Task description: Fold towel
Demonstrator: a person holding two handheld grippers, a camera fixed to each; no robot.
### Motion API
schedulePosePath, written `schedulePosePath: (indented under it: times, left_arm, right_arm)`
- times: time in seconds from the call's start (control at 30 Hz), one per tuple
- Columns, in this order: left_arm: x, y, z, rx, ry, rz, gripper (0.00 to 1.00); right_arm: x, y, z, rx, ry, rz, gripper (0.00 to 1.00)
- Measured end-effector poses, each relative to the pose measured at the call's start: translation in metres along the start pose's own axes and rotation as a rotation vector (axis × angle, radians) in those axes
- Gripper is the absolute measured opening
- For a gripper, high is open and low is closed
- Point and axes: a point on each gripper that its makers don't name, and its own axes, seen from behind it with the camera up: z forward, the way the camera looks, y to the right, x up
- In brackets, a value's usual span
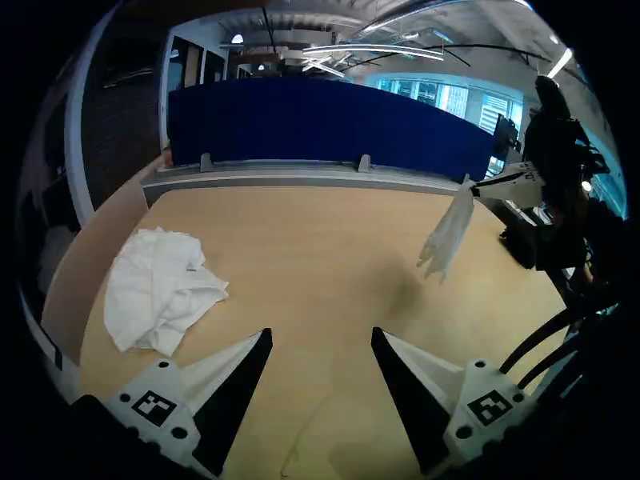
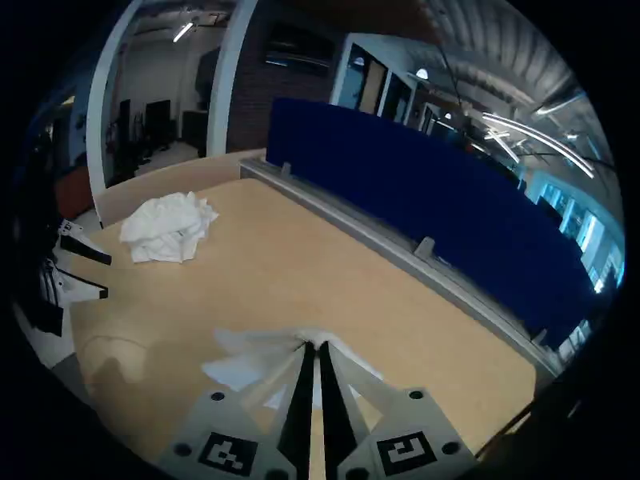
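A white towel hangs in the air over the right side of the wooden table, pinched at its top by my right gripper. In the right gripper view that gripper is shut on the towel, which spreads out below and to the left of the fingers. A crumpled pile of white towels lies on the table's left part, also seen as the pile in the right gripper view. My left gripper is open above the near table edge with nothing between its fingers. It appears as the left gripper far left.
A blue partition on a grey rail runs along the table's far edge. A dark chair back stands at the table's right side. A person in dark clothes holds the right gripper there.
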Motion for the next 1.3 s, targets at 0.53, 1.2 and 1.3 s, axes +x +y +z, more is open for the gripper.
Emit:
schedulePosePath:
  times: [0.53,1.2,1.3]
  left_arm:
    - [-0.003,0.003,0.003,-0.039,-0.012,0.019,0.92]
    - [0.004,0.032,0.017,0.027,-0.012,-0.034,0.92]
    - [0.005,0.038,0.019,0.037,-0.017,-0.026,0.92]
  right_arm:
    - [-0.011,0.032,-0.032,-0.031,-0.017,0.047,0.05]
    - [-0.075,0.184,-0.065,-0.056,-0.062,0.06,0.05]
    - [-0.091,0.21,-0.069,-0.065,-0.078,0.067,0.05]
